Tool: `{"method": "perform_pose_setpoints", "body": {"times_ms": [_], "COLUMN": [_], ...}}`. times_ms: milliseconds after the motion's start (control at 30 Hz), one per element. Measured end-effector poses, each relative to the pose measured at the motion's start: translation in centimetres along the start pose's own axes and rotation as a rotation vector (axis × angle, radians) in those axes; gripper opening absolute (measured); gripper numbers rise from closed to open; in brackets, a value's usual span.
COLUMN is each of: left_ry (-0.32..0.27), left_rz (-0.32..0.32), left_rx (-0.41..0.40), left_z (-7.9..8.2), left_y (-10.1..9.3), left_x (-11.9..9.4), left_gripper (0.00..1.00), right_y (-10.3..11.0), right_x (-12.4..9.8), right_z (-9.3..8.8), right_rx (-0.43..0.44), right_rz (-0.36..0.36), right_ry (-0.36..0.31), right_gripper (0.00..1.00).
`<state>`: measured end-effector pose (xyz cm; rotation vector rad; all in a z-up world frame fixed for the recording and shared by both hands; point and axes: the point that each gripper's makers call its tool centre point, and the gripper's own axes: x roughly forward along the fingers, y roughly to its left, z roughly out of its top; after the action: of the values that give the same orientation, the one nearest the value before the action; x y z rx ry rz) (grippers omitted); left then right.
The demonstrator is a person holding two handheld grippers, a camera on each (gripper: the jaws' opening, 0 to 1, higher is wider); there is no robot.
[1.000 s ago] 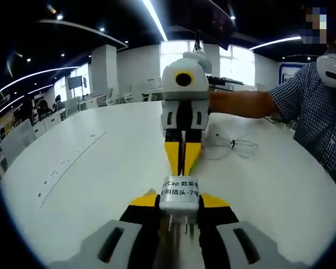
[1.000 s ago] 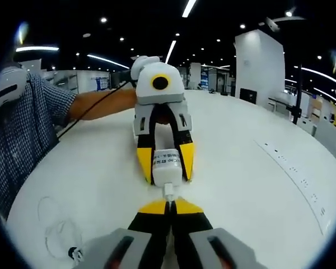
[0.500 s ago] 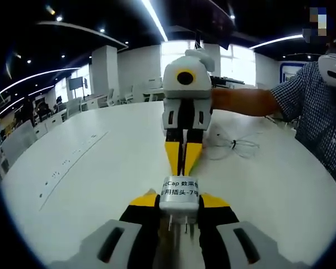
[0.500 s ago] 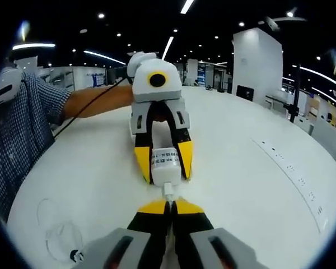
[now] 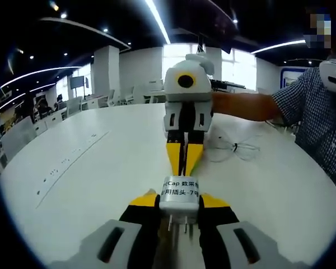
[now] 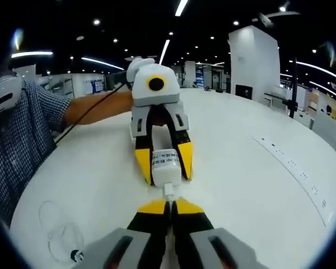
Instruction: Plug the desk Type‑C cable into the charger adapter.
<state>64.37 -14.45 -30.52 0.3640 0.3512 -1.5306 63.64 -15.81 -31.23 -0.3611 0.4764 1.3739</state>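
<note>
White and labelled, the charger adapter (image 5: 180, 197) sits clamped between my left gripper's (image 5: 180, 203) yellow-tipped jaws, prongs pointing back at the camera — in the right gripper view it hangs over the white table (image 6: 257, 185), held the same way. My right gripper (image 6: 169, 206) has its jaws pinched together on the Type-C cable plug (image 6: 168, 192), whose tip touches the adapter's near face. Off to the side, the loose cable (image 5: 235, 147) lies coiled on the table beside my sleeve (image 5: 313, 112).

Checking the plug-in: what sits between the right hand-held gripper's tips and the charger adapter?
In the right gripper view, the cable's white plug bridges the right hand-held gripper and the charger adapter.
</note>
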Motion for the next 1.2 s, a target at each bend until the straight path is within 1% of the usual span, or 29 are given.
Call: {"method": "perform_pose_setpoints", "body": {"times_ms": [200,500,833,867,933,1033,1200], "left_ry": [-0.003,-0.011,-0.020,-0.019,-0.019,-0.020,-0.020], "left_rz": [0.000,0.000,0.001,0.000,0.002,0.003,0.002], "left_rx": [0.001,-0.020,-0.018,-0.019,-0.022,-0.027,-0.026], "left_z": [0.03,0.03,0.08,0.08,0.08,0.07,0.08], "left_y": [0.00,0.10,0.22,0.23,0.26,0.28,0.26], "left_x": [0.05,0.11,0.17,0.17,0.19,0.19,0.20], "left_gripper": [0.27,0.27,0.27,0.27,0.27,0.27,0.27], "right_y": [-0.02,-0.08,-0.16,-0.24,-0.25,-0.04,-0.13], "right_x": [-0.03,-0.08,-0.15,-0.18,-0.25,-0.37,-0.30], "right_z": [-0.02,0.01,0.00,-0.02,0.05,0.39,0.46], "right_rx": [0.005,0.005,-0.009,-0.002,0.014,0.022,0.015], "right_rz": [0.002,-0.001,0.000,-0.002,0.003,0.016,0.007], "right_ry": [-0.004,-0.005,-0.011,-0.011,-0.017,-0.036,-0.037], "right_gripper": [0.06,0.06,0.07,0.09,0.15,0.17,0.31]}}
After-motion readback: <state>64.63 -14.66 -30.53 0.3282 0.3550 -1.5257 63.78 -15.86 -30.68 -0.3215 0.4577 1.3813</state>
